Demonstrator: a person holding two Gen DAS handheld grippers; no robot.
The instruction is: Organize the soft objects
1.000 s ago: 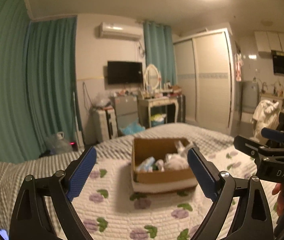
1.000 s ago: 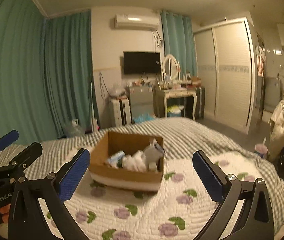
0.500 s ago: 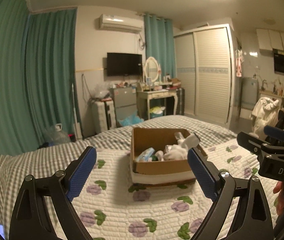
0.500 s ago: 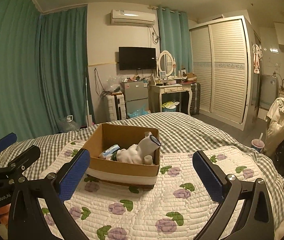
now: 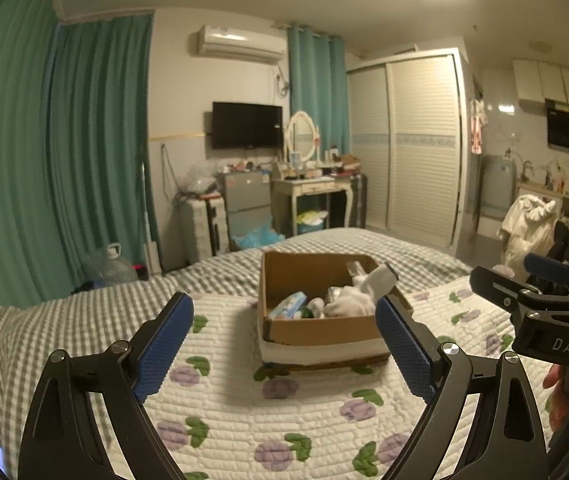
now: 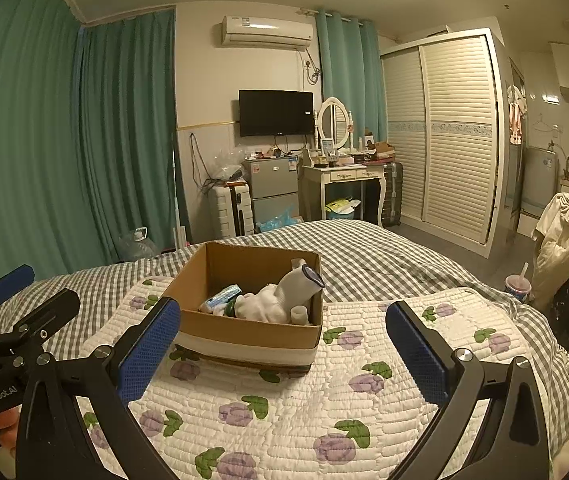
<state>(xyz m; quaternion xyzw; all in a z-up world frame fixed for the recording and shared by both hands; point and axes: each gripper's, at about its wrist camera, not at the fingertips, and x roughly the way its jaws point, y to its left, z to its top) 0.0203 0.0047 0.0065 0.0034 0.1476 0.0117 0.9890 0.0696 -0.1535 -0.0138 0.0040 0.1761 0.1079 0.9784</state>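
An open cardboard box (image 5: 324, 330) (image 6: 244, 328) sits on a white quilt with purple flowers (image 5: 244, 412) (image 6: 324, 400). Inside lie a white plush toy (image 6: 268, 306) (image 5: 350, 304), a white sock-like piece with a dark rim (image 6: 300, 284) (image 5: 380, 278), a blue-white packet (image 6: 220, 296) (image 5: 288, 306) and a small white cup (image 6: 299, 314). My left gripper (image 5: 284, 346) is open and empty, in front of the box. My right gripper (image 6: 282, 350) is open and empty, also in front of it. Each gripper shows at the edge of the other's view (image 5: 540, 312) (image 6: 16, 324).
The quilt lies on a grey checked bedspread (image 6: 384, 256). Beyond the bed stand a small fridge (image 6: 272, 192), a dressing table (image 6: 344, 184), a suitcase (image 6: 228, 212), green curtains (image 6: 64, 160) and a white wardrobe (image 6: 444, 140). Clothes hang on a chair (image 6: 564, 236) at right.
Both views have steadied and sharpened. The box now sits slightly lower and nearer between the fingers in both views. The grippers stay open and empty.
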